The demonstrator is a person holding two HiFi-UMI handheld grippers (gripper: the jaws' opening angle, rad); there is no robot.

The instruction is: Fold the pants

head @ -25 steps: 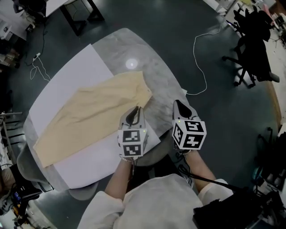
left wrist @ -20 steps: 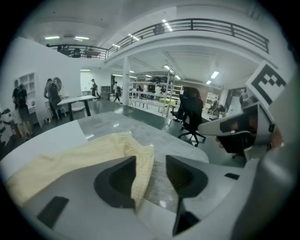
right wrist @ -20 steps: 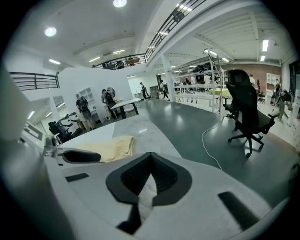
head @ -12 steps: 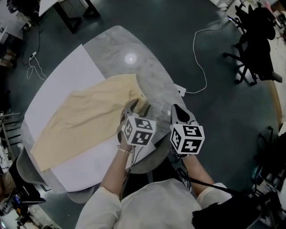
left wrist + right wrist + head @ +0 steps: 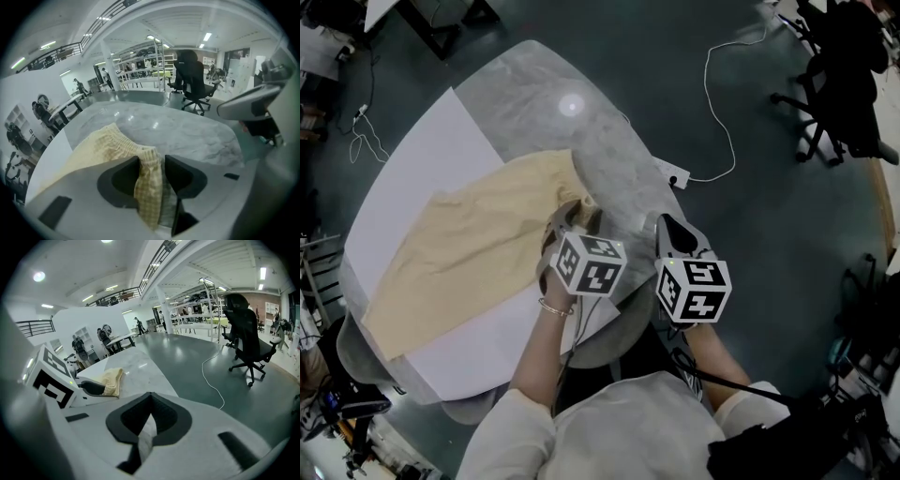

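Expect limp, light pants [image 5: 478, 244]; take at elastic waistband [image 5: 126, 140], lying between left tongs [image 5: 152, 161], just narrowing, unclamped; right tongs [image 5: 150, 399] closed.

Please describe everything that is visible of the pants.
The pants are pale yellow, finely checked cloth with a ribbed elastic waistband. They lie spread flat over the white sheet on the marble table. One waistband corner is bunched up between the jaws of the left gripper, which have just been closing and stand apart.
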